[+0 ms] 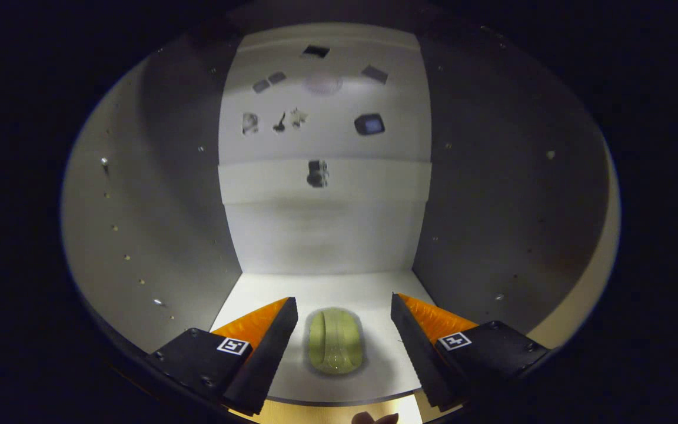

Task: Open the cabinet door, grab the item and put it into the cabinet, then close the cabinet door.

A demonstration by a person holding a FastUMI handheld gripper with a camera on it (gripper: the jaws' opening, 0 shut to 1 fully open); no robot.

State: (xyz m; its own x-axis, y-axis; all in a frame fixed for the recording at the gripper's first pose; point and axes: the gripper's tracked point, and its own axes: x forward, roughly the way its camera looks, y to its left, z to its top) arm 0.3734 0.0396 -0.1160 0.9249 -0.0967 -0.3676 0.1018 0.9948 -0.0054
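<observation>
Since the gripper [344, 330] looks straight into the cabinet [156, 206], its two fingers reach over the white floor of the compartment with a wide gap between them. The fingers stand apart and neither one touches anything. Between them, resting on the cabinet floor [327, 282] near its front edge, lies the item [334, 341], a small rounded yellow-green thing whose exact kind is hard to tell. It sits free of both fingers, with a clear strip of floor on either side.

Side walls rise grey to the left and right, dotted with rows of small holes. At the back, the rear wall [324, 235] is brightly lit, and a shelf edge [374, 179] crosses it partway up. Small dark marks show on the upper part of that wall; what they are cannot be told.

By the look of it, the item is already placed inside and let go, so the putting-in step seems done. What remains is closing the door. That calls for drawing the gripper straight back out without nudging the item, then finding the door's edge and swinging it closed.
</observation>
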